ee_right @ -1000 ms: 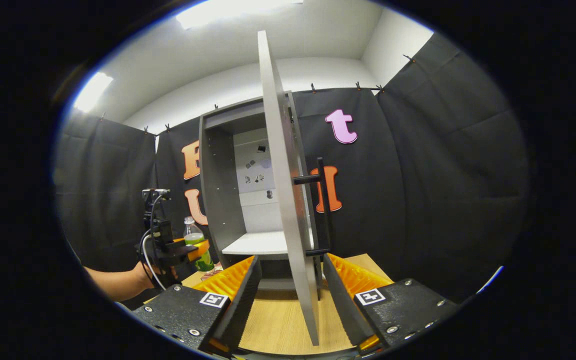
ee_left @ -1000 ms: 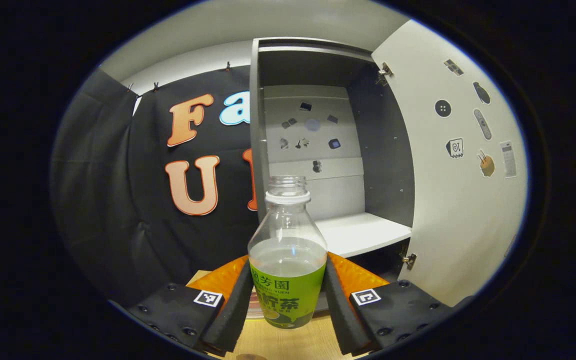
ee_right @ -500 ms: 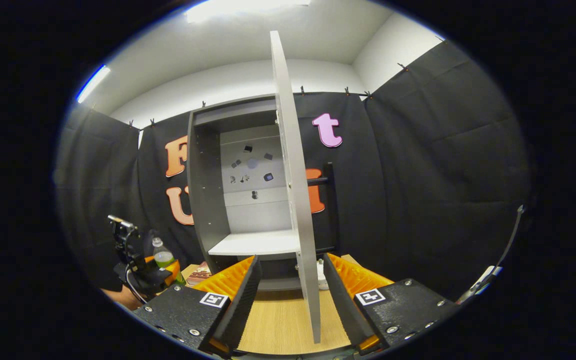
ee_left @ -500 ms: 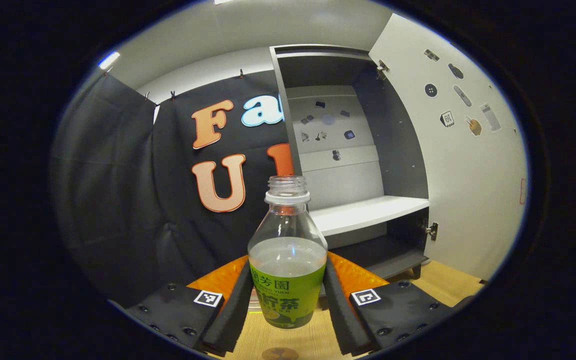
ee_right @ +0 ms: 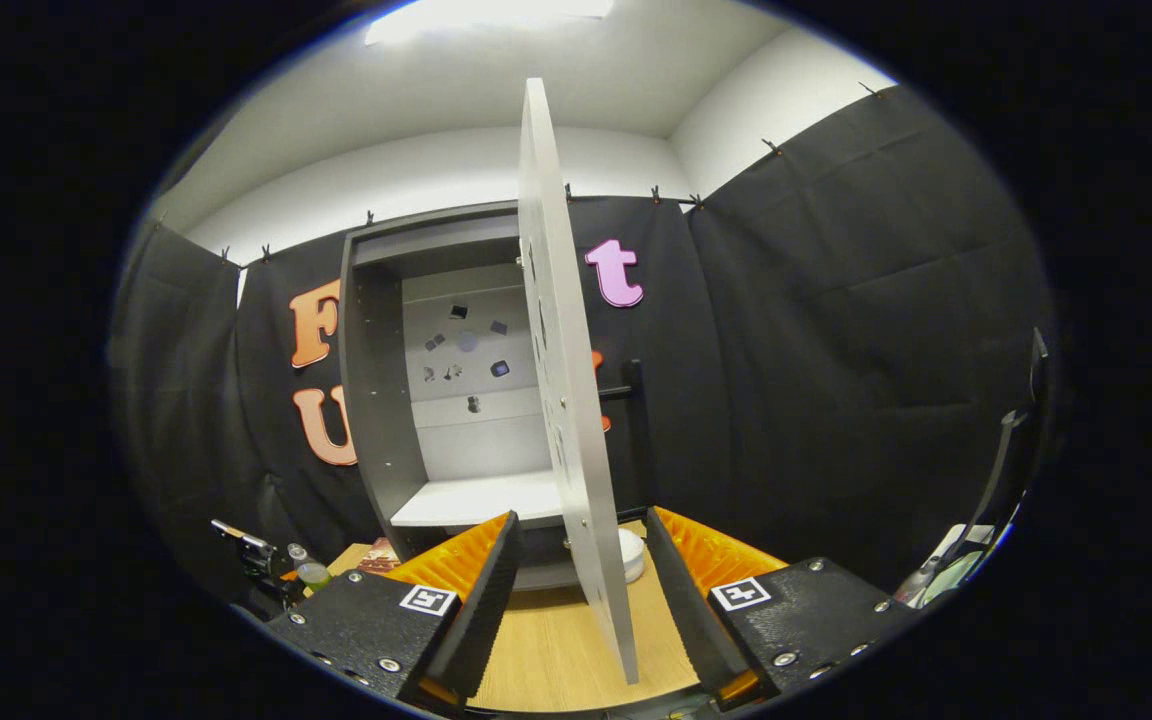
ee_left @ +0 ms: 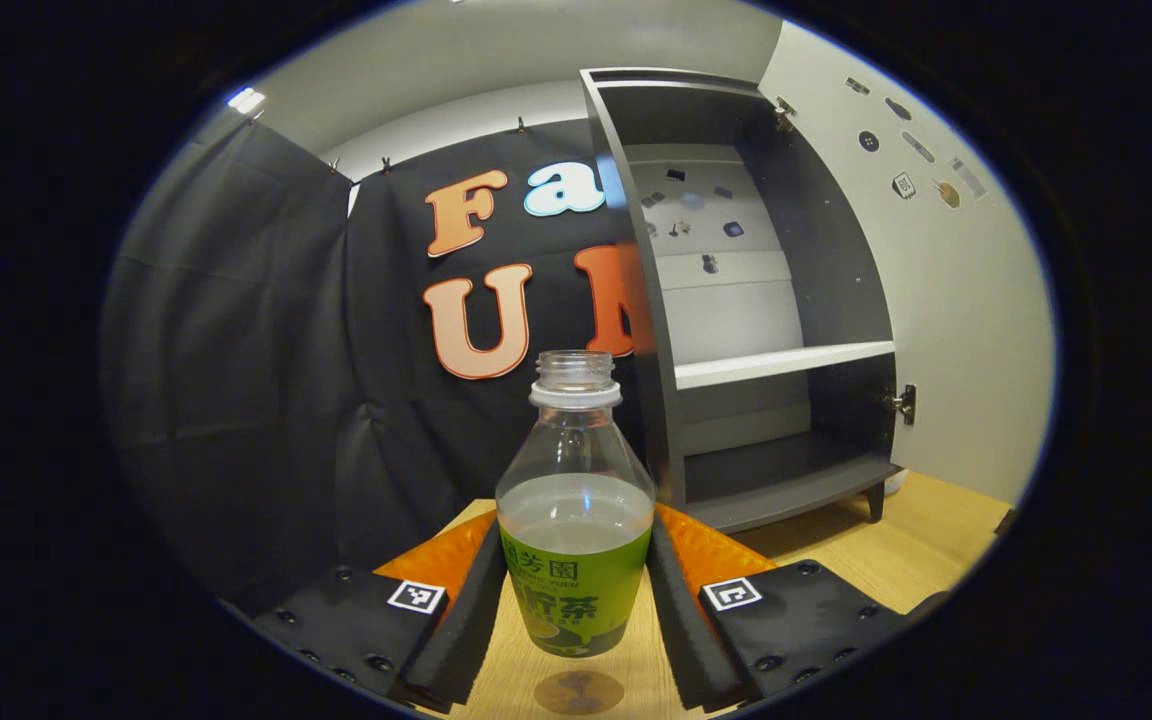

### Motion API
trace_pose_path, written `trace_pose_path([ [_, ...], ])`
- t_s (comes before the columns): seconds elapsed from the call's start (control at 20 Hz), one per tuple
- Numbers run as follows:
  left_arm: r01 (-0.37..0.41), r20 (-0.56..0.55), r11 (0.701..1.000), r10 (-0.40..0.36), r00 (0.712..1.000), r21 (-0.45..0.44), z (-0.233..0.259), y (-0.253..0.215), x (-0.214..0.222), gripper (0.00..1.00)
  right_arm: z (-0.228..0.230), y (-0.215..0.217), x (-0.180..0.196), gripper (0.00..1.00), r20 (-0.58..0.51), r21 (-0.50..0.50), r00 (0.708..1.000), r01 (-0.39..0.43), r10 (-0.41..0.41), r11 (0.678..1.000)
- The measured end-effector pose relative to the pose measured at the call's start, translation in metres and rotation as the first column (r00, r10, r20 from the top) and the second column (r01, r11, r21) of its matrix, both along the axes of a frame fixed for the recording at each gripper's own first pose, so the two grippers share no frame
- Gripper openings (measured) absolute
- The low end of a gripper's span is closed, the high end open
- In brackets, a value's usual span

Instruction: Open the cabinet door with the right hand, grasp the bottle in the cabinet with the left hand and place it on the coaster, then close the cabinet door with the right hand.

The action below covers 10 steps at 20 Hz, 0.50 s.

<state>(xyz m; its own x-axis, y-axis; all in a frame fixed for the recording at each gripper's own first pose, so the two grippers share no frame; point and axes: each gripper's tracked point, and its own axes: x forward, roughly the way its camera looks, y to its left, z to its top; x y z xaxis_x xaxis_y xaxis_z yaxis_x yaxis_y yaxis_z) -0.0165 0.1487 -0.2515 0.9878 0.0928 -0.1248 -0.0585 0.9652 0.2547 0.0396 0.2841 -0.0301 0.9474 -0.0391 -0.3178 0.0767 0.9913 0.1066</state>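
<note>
1. The left tongs point(ee_left: 576, 600) are clamped on the bottle point(ee_left: 576, 540), one black pad pressing each side of its green label; the bottle stands upright between them, uncapped, part full of pale liquid.
2. In the left gripper view the bottle's base hangs just above the wooden tabletop point(ee_left: 896, 550), with a round brownish disc point(ee_left: 578, 692) on the wood directly beneath it; I cannot tell whether that disc is the coaster.
3. The right tongs point(ee_right: 576, 610) stand apart, their fingers point(ee_right: 481, 600) on either side of the lower edge of the cabinet door point(ee_right: 561, 400), which is seen edge-on; neither pad clearly touches it.
4. The door is swung wide. Its black handle point(ee_right: 636, 430) sticks out on the far face, away from the opening.
5. The cabinet point(ee_left: 766, 300) sits on the tabletop to the right of the bottle, its white shelf point(ee_left: 781, 363) bare and its dark floor below open.
6. Bare wood lies between the bottle and the cabinet's front foot.
7. Low at the left of the right gripper view, the left tongs with the bottle point(ee_right: 313, 573) sit well apart from the cabinet's left wall.
</note>
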Motion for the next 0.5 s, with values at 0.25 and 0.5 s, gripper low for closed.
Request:
trace_pose_path([
  [0.25, 0.000, -0.048, 1.000, 0.000, 0.999, 0.001, -0.046, 0.003, -0.012, 0.80, 0.014, 0.002, -0.001, 0.84, -0.003, -0.044, 0.999, 0.039, -0.039, 0.998],
  [0.5, -0.022, -0.093, 0.999, 0.018, 0.996, -0.045, -0.084, 0.017, -0.014, 0.79, 0.017, 0.009, -0.001, 0.77, -0.004, -0.059, 0.999, 0.052, -0.052, 0.997],
])
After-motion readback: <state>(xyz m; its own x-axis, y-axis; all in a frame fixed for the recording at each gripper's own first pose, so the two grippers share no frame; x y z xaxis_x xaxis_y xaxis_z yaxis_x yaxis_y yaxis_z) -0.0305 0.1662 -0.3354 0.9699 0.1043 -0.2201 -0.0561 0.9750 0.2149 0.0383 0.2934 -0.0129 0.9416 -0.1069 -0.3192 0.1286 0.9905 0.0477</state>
